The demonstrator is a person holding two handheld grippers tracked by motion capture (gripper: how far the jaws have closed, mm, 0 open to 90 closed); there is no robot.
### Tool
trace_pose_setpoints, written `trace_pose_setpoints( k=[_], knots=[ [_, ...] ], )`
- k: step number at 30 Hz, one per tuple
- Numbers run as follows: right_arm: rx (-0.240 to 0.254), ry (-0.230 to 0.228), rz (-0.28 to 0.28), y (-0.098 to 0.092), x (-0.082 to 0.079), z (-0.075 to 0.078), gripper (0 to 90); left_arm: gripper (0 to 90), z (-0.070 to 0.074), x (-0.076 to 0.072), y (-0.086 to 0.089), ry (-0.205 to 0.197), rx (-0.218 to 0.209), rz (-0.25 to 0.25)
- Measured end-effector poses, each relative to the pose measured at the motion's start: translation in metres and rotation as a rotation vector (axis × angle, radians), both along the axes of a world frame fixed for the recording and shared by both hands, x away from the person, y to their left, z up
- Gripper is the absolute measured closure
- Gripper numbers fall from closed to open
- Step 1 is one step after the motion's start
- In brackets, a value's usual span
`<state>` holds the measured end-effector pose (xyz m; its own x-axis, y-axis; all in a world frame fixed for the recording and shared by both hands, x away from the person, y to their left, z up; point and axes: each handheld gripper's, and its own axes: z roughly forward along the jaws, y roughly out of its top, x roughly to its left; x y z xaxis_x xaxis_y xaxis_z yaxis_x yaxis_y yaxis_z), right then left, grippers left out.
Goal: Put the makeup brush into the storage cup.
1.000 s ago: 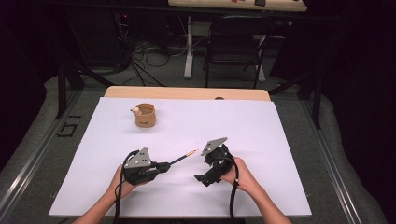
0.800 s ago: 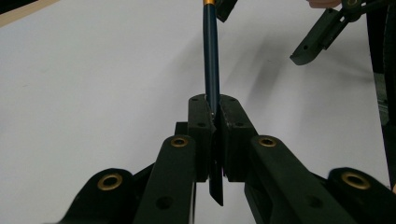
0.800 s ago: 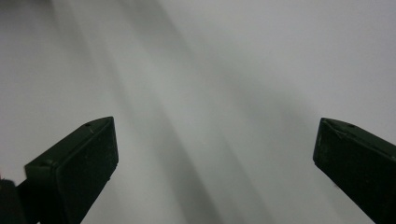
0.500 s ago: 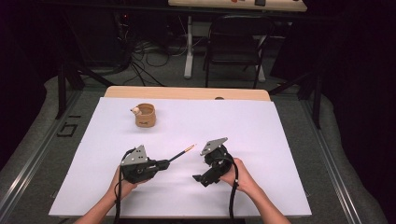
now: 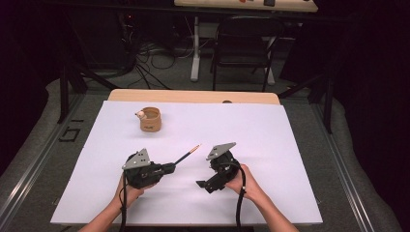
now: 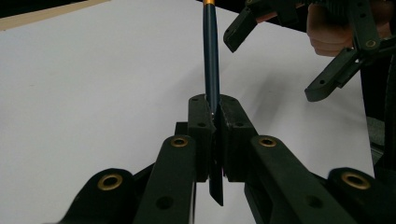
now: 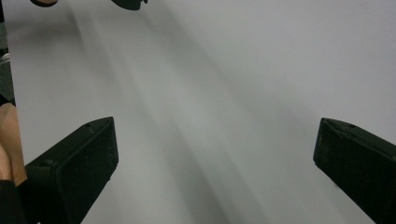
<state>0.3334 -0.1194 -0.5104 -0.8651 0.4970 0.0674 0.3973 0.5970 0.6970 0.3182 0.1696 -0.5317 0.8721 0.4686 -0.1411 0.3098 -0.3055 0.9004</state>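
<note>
A white sheet [image 5: 270,145] covers the long wooden table [image 5: 193,96], its bare tan edge showing along the far side. At the near edge a person's two hands work black two-jaw grippers. The left gripper [image 6: 214,109], near left of centre, has its jaws clenched on a slim dark blue brush with a gold ferrule [image 5: 186,154], the handle pinched between the pads and the tip angled up and to the far right, above the sheet. The right gripper [image 5: 200,184], just beside it on the right, holds nothing, its jaws spread wide apart over the white surface. Far left on the sheet stands a small round tan cup [image 5: 150,119], upright, with a pale rounded object [image 5: 140,115] at its left rim; what lies inside cannot be made out.
</note>
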Motion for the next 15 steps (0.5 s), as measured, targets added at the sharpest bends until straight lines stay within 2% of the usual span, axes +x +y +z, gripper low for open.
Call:
trace_pose_setpoints(
  k=[7,13,15],
  knots=[
    [0.047,0.012,-0.014,0.0006,-0.0001,0.0037,0.0,84.5,-0.0017,0.0000,-0.0021,0.005,-0.014,0.025],
    [0.119,0.026,-0.034,-0.0006,0.0017,0.0070,0.0,84.5,-0.0030,0.0000,-0.0051,0.009,-0.010,0.032],
    [0.143,0.002,-0.047,0.0002,0.0013,0.0085,0.0,84.5,-0.0031,-0.0001,-0.0063,0.006,-0.008,0.030]
  ],
)
